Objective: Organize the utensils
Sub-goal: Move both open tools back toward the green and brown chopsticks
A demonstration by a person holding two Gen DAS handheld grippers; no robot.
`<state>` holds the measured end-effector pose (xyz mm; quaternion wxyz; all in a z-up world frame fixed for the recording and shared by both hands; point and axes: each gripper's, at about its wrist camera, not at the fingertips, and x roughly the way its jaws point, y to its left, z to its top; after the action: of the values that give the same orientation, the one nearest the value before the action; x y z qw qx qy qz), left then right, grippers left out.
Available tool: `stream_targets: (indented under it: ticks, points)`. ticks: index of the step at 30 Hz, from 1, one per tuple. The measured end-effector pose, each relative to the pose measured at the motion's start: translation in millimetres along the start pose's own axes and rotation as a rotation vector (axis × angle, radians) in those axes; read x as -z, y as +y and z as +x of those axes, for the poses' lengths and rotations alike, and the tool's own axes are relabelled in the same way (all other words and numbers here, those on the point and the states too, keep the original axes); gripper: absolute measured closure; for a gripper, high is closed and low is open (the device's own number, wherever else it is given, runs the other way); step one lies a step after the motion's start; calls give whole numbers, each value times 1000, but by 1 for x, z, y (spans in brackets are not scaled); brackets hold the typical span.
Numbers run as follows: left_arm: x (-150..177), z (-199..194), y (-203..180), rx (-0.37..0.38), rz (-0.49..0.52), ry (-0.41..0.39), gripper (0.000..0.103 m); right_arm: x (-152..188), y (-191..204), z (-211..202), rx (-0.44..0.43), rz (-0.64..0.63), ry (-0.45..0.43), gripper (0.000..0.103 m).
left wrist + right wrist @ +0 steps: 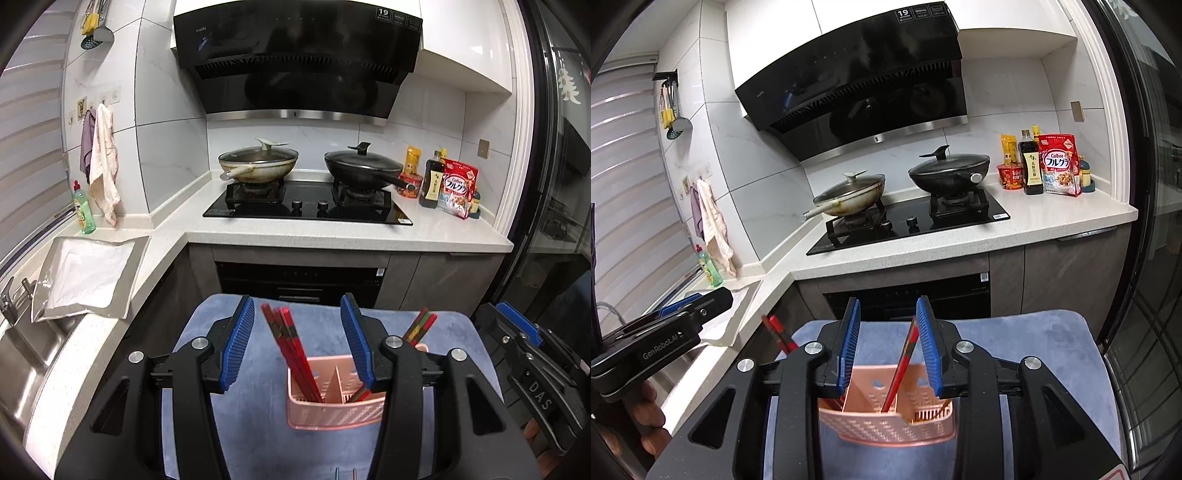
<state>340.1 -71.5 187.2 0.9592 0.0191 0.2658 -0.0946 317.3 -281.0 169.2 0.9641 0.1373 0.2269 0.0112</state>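
Observation:
A pink perforated utensil holder [332,410] stands on a blue cloth [258,424]. In the left wrist view a bundle of red chopsticks [291,347] leans in its left compartment, between the blue pads of my left gripper [297,306]. The pads stand apart from the bundle, so this gripper is open. A second bundle [421,325] sticks up past the right finger. In the right wrist view my right gripper [889,306] is open over the holder [886,424]. Red chopsticks [903,365] stand in the right compartment, leaning close to the right pad with a clear gap to the left pad.
Behind are a black hob [306,210] with two lidded pans, bottles and a cereal bag [458,192] on the white counter, and an oven below. A sink [33,354] with a covered tray [88,273] lies to the left. A hand [646,413] holds the left gripper.

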Motion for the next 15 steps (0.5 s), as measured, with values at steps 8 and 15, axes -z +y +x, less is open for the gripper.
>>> stream_targets:
  ticks: [8, 15]
  points:
    - [23, -13, -2, -8, 15, 21, 56, 18, 2, -25, -4, -9, 13, 72]
    - [34, -29, -4, -3, 24, 24, 56, 35, 6, -48, 2, -37, 16, 72]
